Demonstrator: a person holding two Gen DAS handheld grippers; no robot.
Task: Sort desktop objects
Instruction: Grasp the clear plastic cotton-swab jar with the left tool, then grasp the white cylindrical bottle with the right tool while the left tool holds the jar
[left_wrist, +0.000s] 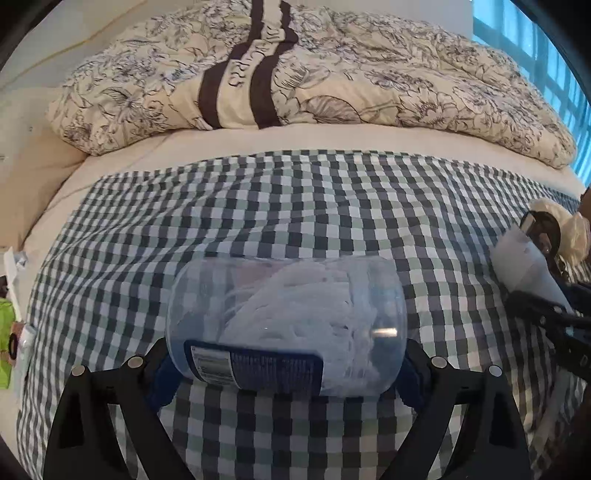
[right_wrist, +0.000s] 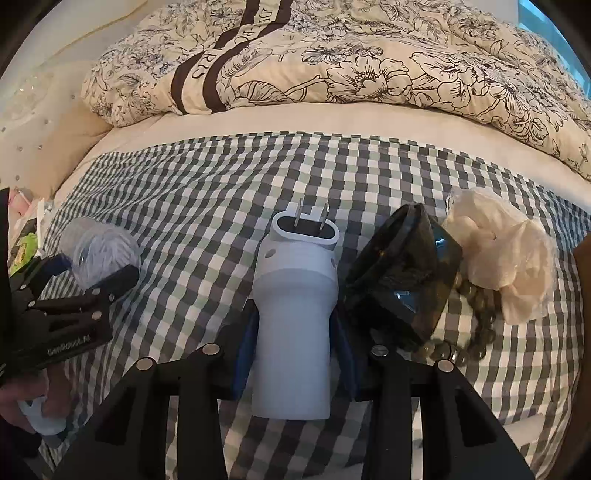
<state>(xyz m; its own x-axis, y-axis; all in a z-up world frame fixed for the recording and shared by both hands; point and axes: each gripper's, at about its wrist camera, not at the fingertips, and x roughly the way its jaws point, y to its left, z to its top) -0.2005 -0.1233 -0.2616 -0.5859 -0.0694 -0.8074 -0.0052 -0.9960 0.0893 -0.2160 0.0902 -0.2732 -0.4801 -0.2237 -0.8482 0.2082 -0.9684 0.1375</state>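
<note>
My left gripper (left_wrist: 286, 363) is shut on a clear plastic jar (left_wrist: 286, 325) with a blue label, held sideways above the checked cloth (left_wrist: 295, 206); white stuff fills it. The same jar (right_wrist: 98, 251) and left gripper (right_wrist: 110, 280) show at the left of the right wrist view. My right gripper (right_wrist: 293, 354) is shut on a white plug adapter (right_wrist: 295, 314), its two metal prongs pointing away. In the left wrist view that adapter (left_wrist: 524, 266) shows at the far right.
Dark sunglasses (right_wrist: 402, 273), a cream fabric scrunchie (right_wrist: 506, 254) and a bead bracelet (right_wrist: 469, 332) lie right of the adapter. A floral duvet (left_wrist: 314, 74) is piled at the back. Green packaging (left_wrist: 5, 332) lies off the cloth's left edge. A hand (right_wrist: 26, 402) grips the left tool.
</note>
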